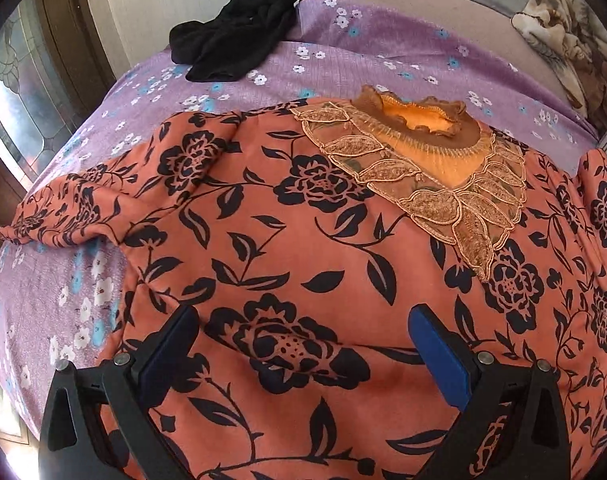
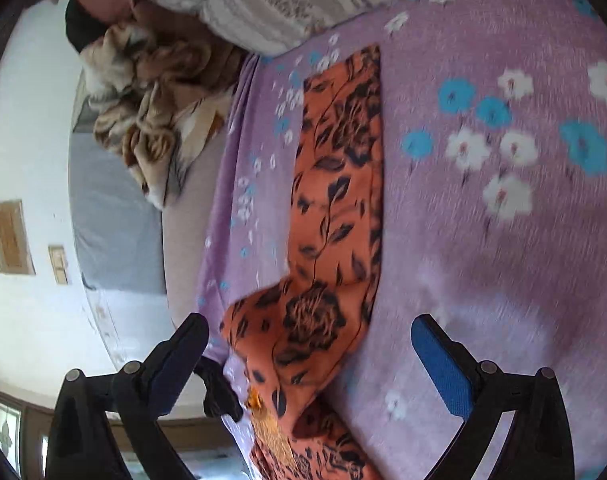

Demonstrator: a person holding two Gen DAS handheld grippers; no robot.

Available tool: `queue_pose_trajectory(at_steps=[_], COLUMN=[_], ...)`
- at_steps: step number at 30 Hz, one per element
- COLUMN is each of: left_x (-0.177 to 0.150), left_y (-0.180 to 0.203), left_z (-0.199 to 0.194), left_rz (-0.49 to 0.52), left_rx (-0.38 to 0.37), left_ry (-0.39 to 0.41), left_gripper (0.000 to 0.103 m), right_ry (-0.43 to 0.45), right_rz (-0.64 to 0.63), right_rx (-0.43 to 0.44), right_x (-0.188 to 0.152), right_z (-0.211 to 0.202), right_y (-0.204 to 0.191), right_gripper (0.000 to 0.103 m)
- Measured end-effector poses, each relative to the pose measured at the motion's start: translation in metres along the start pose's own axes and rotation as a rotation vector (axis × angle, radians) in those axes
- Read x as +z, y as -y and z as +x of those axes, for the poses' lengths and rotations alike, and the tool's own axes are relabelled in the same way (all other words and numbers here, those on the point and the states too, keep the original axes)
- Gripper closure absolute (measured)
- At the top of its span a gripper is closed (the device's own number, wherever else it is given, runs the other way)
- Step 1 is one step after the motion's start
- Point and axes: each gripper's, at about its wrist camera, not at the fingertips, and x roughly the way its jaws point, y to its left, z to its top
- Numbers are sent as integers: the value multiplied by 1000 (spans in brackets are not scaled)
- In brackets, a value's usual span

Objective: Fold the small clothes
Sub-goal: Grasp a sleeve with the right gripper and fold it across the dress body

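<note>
An orange top with black flowers [image 1: 303, 224] lies spread flat on the purple flowered bedsheet [image 1: 343, 40], its lace collar [image 1: 423, 160] toward the far side and both sleeves out to the sides. My left gripper [image 1: 303, 344] is open and empty, just above the lower part of the top. In the right wrist view, one sleeve of the top [image 2: 335, 200] stretches away from me. My right gripper [image 2: 309, 356] is open and empty, hovering over the shoulder end of that sleeve.
A crumpled black garment [image 1: 231, 36] lies at the far left of the bed. A brown patterned blanket [image 1: 575, 52] is bunched at the far right; it also shows in the right wrist view [image 2: 155, 120], beside a striped pillow [image 2: 271, 4].
</note>
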Motion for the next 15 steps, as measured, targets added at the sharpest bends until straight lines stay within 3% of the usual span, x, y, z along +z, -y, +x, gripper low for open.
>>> queue_pose_trajectory(at_steps=[3, 8, 12, 13, 15], left_x=[-2, 0, 0, 1, 2], left_y=[3, 12, 11, 10, 11], left_z=[3, 28, 31, 32, 34], left_rz=[9, 49, 7, -7, -9], left_rx=[13, 30, 14, 8, 12], left_ry=[16, -35, -34, -37, -38], left_gripper=[0, 0, 0, 0, 0], right_ry=[31, 59, 82, 88, 99], right_rz=[-1, -143, -228, -256, -312], right_rx=[17, -152, -247, -268, -309], right_x=[36, 65, 78, 79, 84], right_z=[11, 43, 62, 66, 75], right_y=[1, -11, -25, -27, -30], right_gripper=[9, 28, 32, 37, 56])
